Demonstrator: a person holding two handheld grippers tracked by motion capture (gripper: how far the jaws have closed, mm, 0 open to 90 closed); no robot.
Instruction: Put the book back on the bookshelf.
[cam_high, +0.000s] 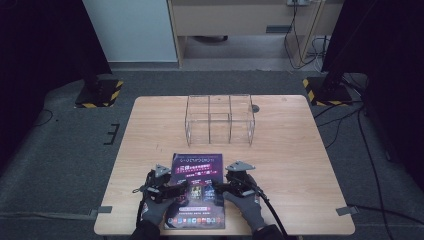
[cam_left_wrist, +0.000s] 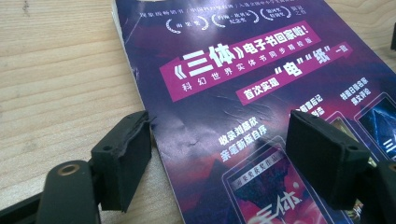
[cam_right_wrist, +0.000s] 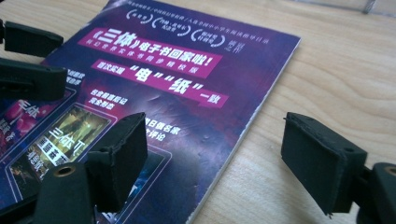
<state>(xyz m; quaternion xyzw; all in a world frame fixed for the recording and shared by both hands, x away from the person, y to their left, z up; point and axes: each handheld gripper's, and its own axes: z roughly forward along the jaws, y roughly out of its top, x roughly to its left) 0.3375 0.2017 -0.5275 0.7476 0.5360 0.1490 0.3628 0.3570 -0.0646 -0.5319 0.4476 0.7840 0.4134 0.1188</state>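
A purple magazine with white and pink print lies flat near the table's front edge. My left gripper is open and straddles the magazine's left edge, one jaw over the wood, the other over the cover. My right gripper is open too and straddles the magazine's right edge. Midway between the left jaws is the cover; midway between the right jaws is the page edge. Gloved hands hold both grippers.
A clear acrylic box with compartments stands on the wooden table beyond the magazine. Tripod feet with yellow-black tape sit on the floor at both far corners. Cables trail off the front right.
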